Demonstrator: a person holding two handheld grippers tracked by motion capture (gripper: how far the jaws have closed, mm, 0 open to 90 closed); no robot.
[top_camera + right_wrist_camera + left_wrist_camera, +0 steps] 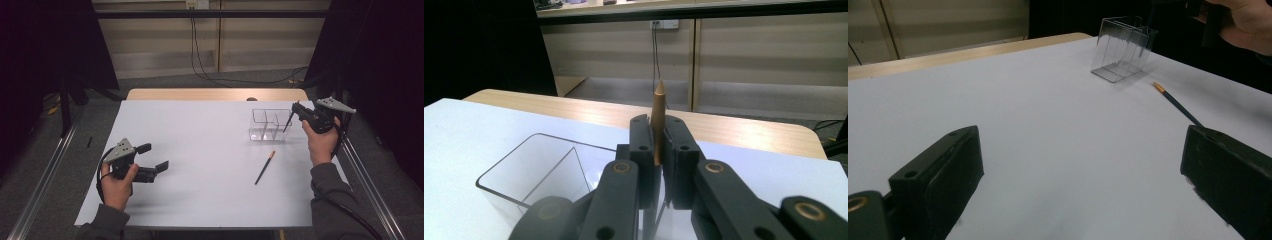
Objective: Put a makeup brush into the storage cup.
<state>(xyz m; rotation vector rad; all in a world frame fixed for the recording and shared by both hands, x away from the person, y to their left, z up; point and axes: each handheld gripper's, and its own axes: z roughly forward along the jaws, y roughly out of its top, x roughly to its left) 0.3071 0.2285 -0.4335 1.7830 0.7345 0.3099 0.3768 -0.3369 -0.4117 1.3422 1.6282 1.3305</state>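
right hand-held gripper (658, 165) clamped on one pencil (658, 120) | left hand-held gripper (152, 158) apart | pencils: two | clear box (270, 125): one

White table (200, 150) w/ clear bin (270, 125) & pencil (264, 168).

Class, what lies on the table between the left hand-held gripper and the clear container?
Bare white table in the high view; the loose chopstick lies off to the side of the clear container and left hand-held gripper.

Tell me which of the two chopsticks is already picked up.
The one clamped in the right gripper over the clear box: that chopstick is off the table. The other chopstick lies flat on the table.
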